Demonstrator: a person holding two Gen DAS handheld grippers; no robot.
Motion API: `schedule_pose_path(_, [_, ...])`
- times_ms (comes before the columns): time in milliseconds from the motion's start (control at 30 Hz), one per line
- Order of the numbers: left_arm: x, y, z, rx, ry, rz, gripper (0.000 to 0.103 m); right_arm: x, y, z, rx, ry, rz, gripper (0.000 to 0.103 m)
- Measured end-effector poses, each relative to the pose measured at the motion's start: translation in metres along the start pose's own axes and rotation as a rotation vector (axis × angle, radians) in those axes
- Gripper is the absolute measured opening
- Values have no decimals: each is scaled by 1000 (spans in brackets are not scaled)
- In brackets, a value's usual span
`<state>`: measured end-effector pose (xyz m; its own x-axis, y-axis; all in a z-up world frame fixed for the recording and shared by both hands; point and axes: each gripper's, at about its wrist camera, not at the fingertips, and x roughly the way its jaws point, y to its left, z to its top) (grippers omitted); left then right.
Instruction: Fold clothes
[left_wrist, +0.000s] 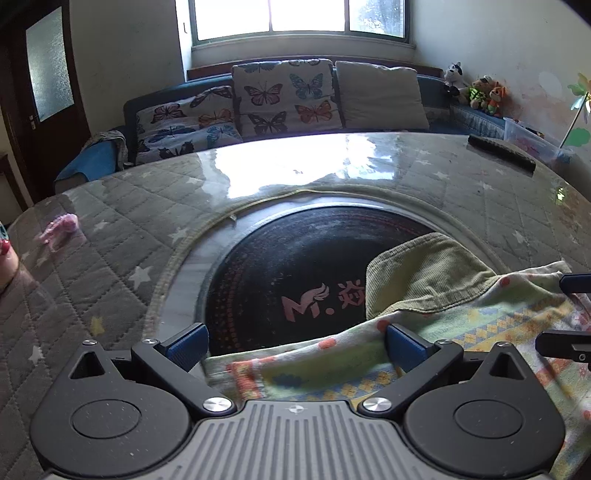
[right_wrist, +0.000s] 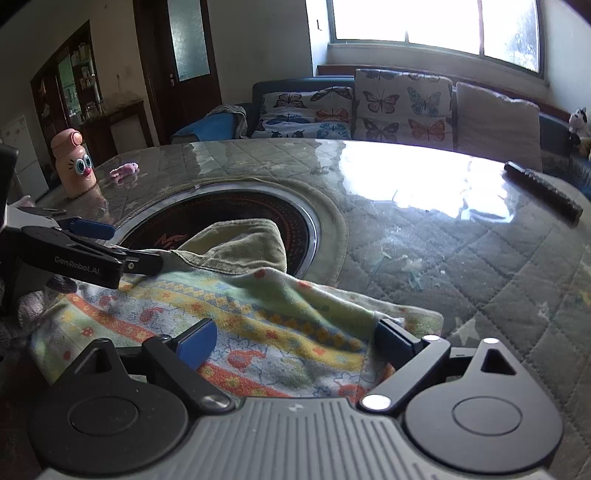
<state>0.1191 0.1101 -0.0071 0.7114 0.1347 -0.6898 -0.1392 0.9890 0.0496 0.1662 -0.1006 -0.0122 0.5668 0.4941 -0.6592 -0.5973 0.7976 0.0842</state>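
My left gripper (left_wrist: 295, 345) and right gripper (right_wrist: 291, 341) both gaped wide, gripping nothing. The patterned garment (right_wrist: 258, 325) lay bunched beneath them, its olive part (right_wrist: 236, 243) at twelve o'clock over the table's (right_wrist: 461, 258) dark burner (left_wrist: 280, 266). Folding looked barely begun.

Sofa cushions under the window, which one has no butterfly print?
The plain beige cushion at the right end of the sofa. The two butterfly cushions to its left carry coloured butterflies; this one is unpatterned.
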Motion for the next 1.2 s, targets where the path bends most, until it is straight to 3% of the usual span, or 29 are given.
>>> schedule_pose_path(267, [-28,24,-9,-38,-25,28,103,-26,46,-1,-120,-35,69,93])
schedule_pose_path(633, [-64,55,-28,-121,-43,39,103,-29,138,-16,-397,-6,205,78])
schedule_pose_path(733, [-70,61,-31,-147,-43,31,103,-26,167,-25,-519,-2,221,71])
schedule_pose_path(800, [-72,65,-33,-165,-39,24,103,-24,181,-28,-575,2,239,61])
schedule_pose_path(933, [-74,71,-37,-205,-29,-2,103,-20,204,-32,-670,-7,245,58])
schedule_pose_path(1067, [-74,77,-38,-250,-15,-35,103,-15,223,-37,-753,-21,226,42])
schedule_pose_path(1200, [-71,82,-40,-299,5,-64,103,-17,226,-34,-740,-30,234,18])
